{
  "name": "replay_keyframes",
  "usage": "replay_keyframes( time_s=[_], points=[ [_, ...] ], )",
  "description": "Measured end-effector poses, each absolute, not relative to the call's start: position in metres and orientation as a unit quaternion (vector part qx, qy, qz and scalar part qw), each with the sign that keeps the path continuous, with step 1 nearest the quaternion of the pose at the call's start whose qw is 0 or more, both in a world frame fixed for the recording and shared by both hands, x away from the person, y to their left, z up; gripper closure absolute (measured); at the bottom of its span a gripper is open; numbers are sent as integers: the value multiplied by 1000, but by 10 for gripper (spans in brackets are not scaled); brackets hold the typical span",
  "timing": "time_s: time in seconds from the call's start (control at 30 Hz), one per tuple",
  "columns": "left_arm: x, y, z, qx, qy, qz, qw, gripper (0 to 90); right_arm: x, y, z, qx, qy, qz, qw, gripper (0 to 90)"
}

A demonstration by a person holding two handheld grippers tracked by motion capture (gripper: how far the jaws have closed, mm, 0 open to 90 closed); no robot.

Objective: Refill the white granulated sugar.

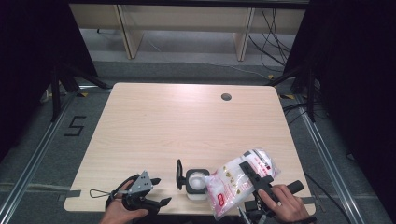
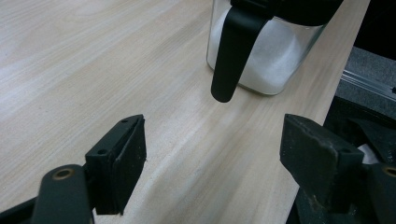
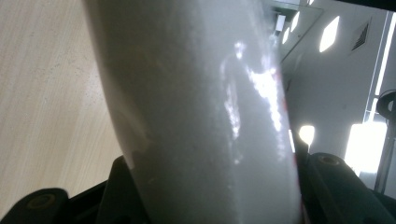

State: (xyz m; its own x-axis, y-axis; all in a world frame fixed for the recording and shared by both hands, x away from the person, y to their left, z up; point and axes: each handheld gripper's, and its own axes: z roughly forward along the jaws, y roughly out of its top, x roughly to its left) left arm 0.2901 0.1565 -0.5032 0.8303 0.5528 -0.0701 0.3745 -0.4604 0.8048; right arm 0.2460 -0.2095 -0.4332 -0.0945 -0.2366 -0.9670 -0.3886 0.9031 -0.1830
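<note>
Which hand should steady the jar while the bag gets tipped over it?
Left. The left tongs are open and empty, with the jar and its black lid flap just ahead. The right tongs are clamped on the bag, tilted beside the jar's open top.

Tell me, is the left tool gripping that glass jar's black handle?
No, the left tool is open with its jaws spread above bare table, and the jar's black handle hangs ahead, untouched.
</note>
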Motion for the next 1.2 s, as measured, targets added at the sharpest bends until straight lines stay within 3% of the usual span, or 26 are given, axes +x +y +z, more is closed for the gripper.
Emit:
replay_keyframes(
  time_s=[1.2],
  points=[
    [290,157,-504,850,273,101,438,225,246,-213,-425,-203,736,79,641,556]
  ],
)
